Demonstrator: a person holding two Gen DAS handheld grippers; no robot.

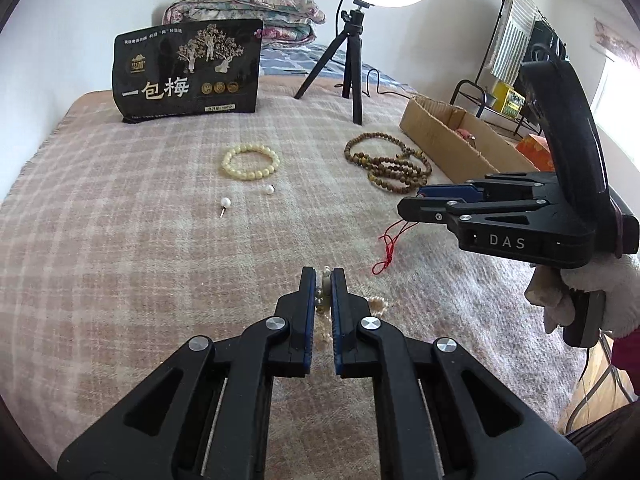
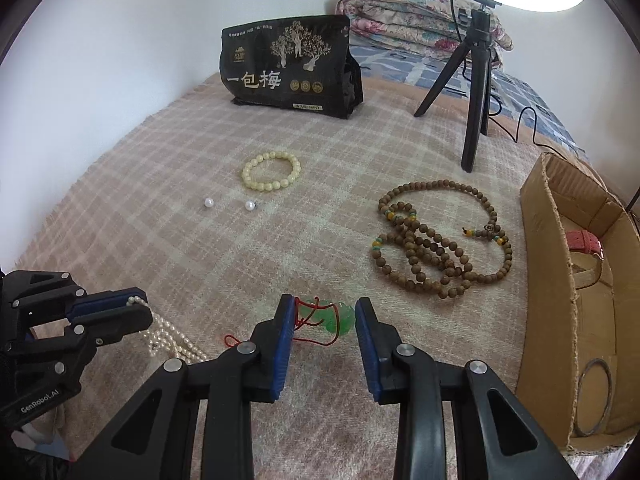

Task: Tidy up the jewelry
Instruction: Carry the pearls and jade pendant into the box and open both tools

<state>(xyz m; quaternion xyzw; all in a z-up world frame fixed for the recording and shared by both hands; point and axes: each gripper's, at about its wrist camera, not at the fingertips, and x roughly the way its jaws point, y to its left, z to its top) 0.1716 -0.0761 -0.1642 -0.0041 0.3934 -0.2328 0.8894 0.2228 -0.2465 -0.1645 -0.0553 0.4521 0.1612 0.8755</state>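
Observation:
My left gripper [image 1: 322, 280] is shut on a white pearl necklace [image 1: 376, 304] lying on the plaid blanket; it also shows in the right wrist view [image 2: 136, 308] with the pearls [image 2: 168, 340] trailing beneath. My right gripper [image 2: 322, 312] is open around a green jade pendant [image 2: 332, 316] on a red cord [image 2: 312, 336]; in the left wrist view the right gripper [image 1: 408, 204] hovers above the cord [image 1: 386, 248]. A cream bead bracelet [image 2: 272, 170], two pearl earrings [image 2: 250, 205] and a brown wooden bead strand [image 2: 440, 248] lie farther back.
A cardboard box [image 2: 548, 280] at the right holds a pink watch strap [image 2: 584, 242] and a metal bangle [image 2: 594, 396]. A black snack bag [image 2: 290, 68] stands at the back. A ring-light tripod [image 2: 476, 92] stands at the back right, with folded quilts [image 2: 420, 12] behind.

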